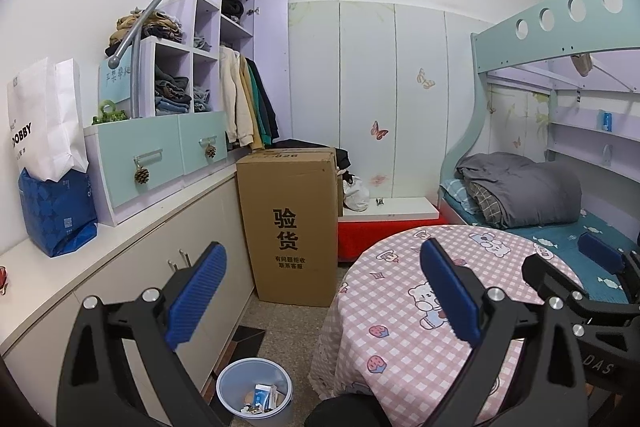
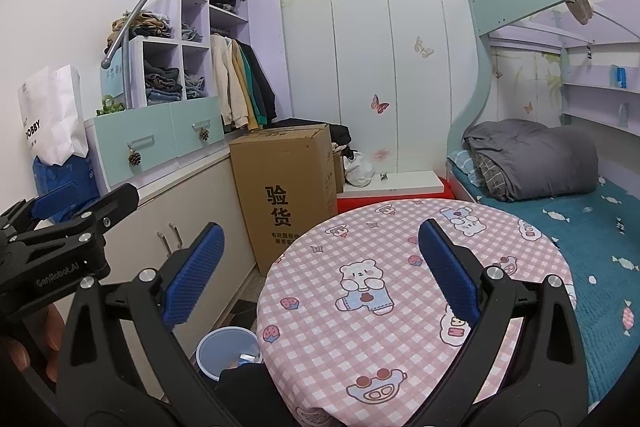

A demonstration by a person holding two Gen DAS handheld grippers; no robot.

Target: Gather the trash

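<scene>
A pale blue trash bin (image 1: 254, 391) stands on the floor to the left of the round table; it holds several pieces of paper and packaging trash (image 1: 262, 399). It also shows in the right wrist view (image 2: 228, 351), partly hidden by the table edge. My left gripper (image 1: 322, 297) is open and empty, held above the bin and the table's left edge. My right gripper (image 2: 320, 275) is open and empty above the round table with a pink checked cloth (image 2: 400, 307). The table top shows no loose objects.
A tall cardboard box (image 1: 292, 227) stands behind the bin. White cabinets (image 1: 132, 267) run along the left wall with paper bags (image 1: 48, 163) on top. A bunk bed with a grey blanket (image 1: 520, 191) is at the right. A red platform (image 1: 372, 233) lies behind the table.
</scene>
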